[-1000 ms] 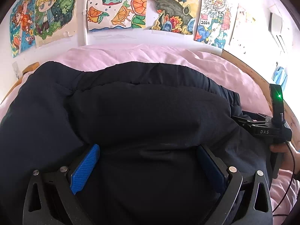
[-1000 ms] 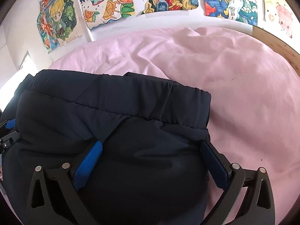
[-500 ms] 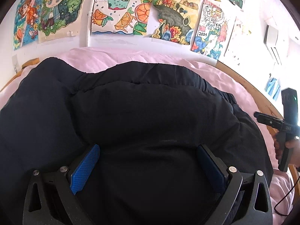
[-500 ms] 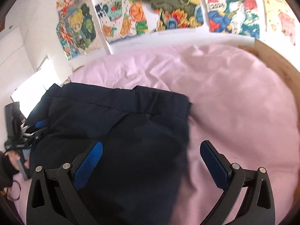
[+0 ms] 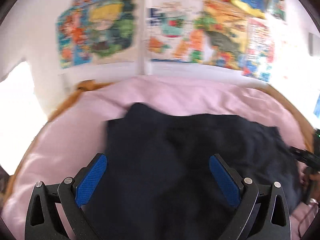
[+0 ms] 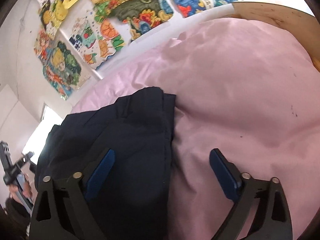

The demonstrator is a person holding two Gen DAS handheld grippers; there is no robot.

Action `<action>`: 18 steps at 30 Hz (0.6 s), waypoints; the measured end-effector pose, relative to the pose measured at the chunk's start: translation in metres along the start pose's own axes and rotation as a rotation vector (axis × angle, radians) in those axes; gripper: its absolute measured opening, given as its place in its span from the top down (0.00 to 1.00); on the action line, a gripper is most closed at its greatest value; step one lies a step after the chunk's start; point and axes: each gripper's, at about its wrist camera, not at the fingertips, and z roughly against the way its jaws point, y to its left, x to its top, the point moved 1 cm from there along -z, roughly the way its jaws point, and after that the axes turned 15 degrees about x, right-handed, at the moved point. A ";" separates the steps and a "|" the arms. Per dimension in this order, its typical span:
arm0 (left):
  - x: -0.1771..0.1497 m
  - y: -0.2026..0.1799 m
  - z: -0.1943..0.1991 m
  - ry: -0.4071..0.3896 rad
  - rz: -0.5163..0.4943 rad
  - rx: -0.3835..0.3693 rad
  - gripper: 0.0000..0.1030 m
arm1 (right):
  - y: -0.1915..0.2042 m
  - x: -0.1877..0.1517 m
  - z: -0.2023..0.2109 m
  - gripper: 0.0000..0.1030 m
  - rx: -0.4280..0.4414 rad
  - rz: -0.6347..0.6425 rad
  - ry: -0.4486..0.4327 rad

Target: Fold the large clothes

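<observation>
Pink-sheeted bed [image 6: 240, 92] below drawing-covered white wall [image 6: 26, 64].

Both grippers now pulled back from the dark garment [image 5: 180, 160], more pink bedding [image 6: 240, 100] exposed.

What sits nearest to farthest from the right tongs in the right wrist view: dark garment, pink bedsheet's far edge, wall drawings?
1. Dark garment: between the right tongs, left side.
2. Pink bedsheet far edge: ahead.
3. Wall drawings: beyond the bed.
</observation>
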 end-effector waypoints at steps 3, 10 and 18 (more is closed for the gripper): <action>0.006 0.032 -0.016 0.065 0.025 0.038 0.00 | 0.003 0.000 0.001 0.29 0.020 0.010 0.009; 0.003 0.063 -0.070 0.321 0.155 -0.121 0.17 | 0.013 0.000 0.002 0.65 0.042 0.052 0.040; -0.014 0.064 -0.079 0.348 0.194 -0.119 0.86 | 0.041 0.010 0.003 0.89 -0.018 0.213 0.043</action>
